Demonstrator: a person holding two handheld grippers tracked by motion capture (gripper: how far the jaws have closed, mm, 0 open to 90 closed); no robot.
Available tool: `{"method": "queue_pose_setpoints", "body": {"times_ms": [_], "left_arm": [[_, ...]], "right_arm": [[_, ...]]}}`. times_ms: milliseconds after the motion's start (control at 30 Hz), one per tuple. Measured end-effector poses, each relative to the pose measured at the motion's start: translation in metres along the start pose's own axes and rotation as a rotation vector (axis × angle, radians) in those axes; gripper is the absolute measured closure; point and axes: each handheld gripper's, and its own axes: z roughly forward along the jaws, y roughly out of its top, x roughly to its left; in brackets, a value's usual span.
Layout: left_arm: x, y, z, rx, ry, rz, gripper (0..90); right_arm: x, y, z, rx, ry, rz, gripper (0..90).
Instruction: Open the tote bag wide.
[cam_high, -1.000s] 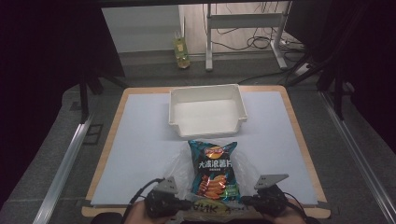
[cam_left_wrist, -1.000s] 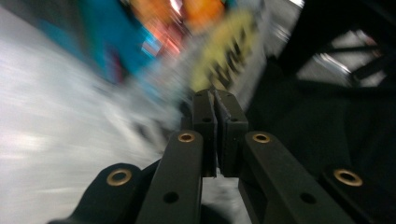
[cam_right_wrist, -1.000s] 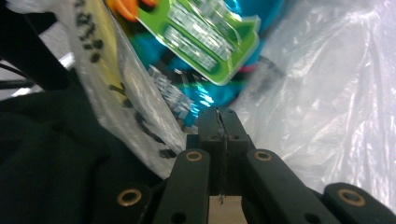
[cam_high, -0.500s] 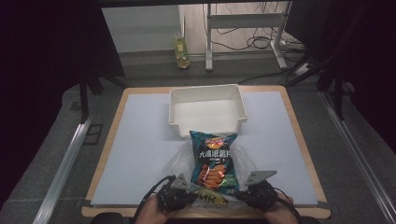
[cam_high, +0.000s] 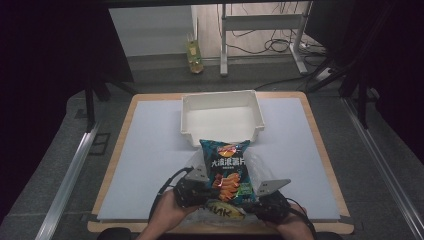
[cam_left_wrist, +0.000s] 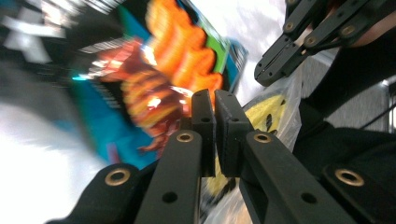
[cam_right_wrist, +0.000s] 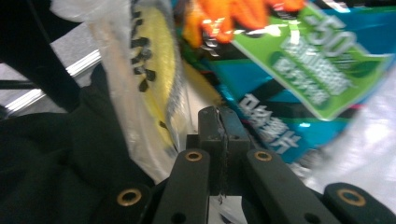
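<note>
Chip bag (cam_high: 226, 169) stands in a clear plastic bag (cam_high: 257, 167); both grippers, left (cam_high: 192, 192) and right (cam_high: 264, 204), pinch that plastic closed-jawed. White bin (cam_high: 221, 117) waits at twelve o'clock.

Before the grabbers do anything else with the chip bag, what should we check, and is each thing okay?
1. Left gripper shut on the clear plastic bag: cannot tell; jaws look closed, what they pinch is hidden.
2. Right gripper shut: ok; jaws are pressed together at the plastic.
3. Chip bag inside the plastic bag: not ok; its top pokes out toward the bin.
4. White bin empty: ok.
5. Bin standing on the white mat: ok, upright.
6. Yellow packet under the chip bag staying put: cannot tell.
</note>
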Motion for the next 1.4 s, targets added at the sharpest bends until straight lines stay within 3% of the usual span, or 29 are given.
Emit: {"method": "queue_pose_setpoints", "body": {"times_ms": [100,133,200,233,300,367,433,533,600,633,700,767,900,1100,1200,1300,1333,1400], "left_arm": [[-0.004,-0.005,0.009,0.022,-0.022,0.002,87.0],[-0.007,-0.011,0.014,0.071,-0.008,0.004,87.5],[-0.008,-0.015,0.015,0.088,-0.008,-0.005,87.7],[-0.009,-0.024,0.017,0.141,-0.002,-0.019,88.3],[-0.010,-0.034,0.017,0.187,0.017,-0.030,88.8],[-0.010,-0.044,0.016,0.202,0.034,-0.050,89.0],[-0.009,-0.048,0.013,0.193,0.035,-0.068,89.1],[-0.003,-0.059,-0.003,0.168,0.087,-0.116,89.0],[0.000,-0.062,-0.007,0.159,0.095,-0.131,89.1],[0.006,-0.068,-0.011,0.166,0.135,-0.146,88.8],[0.010,-0.071,-0.013,0.156,0.141,-0.156,88.9],[0.017,-0.075,-0.016,0.136,0.118,-0.197,89.1],[0.018,-0.078,-0.017,0.123,0.116,-0.202,89.0],[0.021,-0.087,-0.023,0.102,0.118,-0.225,89.2],[0.026,-0.094,-0.028,0.078,0.116,-0.247,89.2],[0.024,-0.093,-0.028,0.079,0.129,-0.228,89.2],[0.021,-0.093,-0.027,0.081,0.145,-0.199,89.2],[0.020,-0.093,-0.027,0.077,0.150,-0.186,89.2]], "right_arm": [[0.002,-0.001,0.003,0.011,0.015,-0.007,88.8],[0.004,-0.003,0.005,0.034,0.033,-0.014,88.8],[0.005,-0.005,0.006,0.041,0.039,-0.016,88.8],[0.006,-0.007,0.008,0.051,0.041,-0.022,88.8],[0.005,-0.009,0.008,0.058,0.023,-0.029,88.8],[0.002,-0.011,0.006,0.059,0.000,-0.015,88.8],[-0.003,-0.014,0.003,0.065,-0.026,-0.002,88.8],[-0.009,-0.019,-0.002,0.065,-0.071,0.022,88.9],[-0.012,-0.022,-0.006,0.060,-0.092,0.041,88.9],[-0.014,-0.023,-0.008,0.059,-0.102,0.049,88.9],[-0.018,-0.026,-0.013,0.056,-0.130,0.063,89.1],[-0.020,-0.028,-0.015,0.053,-0.137,0.075,89.1],[-0.029,-0.034,-0.023,0.044,-0.155,0.123,89.2],[-0.036,-0.040,-0.032,0.042,-0.176,0.152,89.2],[-0.041,-0.045,-0.040,0.044,-0.232,0.156,89.2],[-0.043,-0.048,-0.042,0.030,-0.225,0.164,89.2],[-0.043,-0.048,-0.042,0.032,-0.229,0.156,89.1],[-0.042,-0.047,-0.042,0.037,-0.234,0.140,89.1]]}}
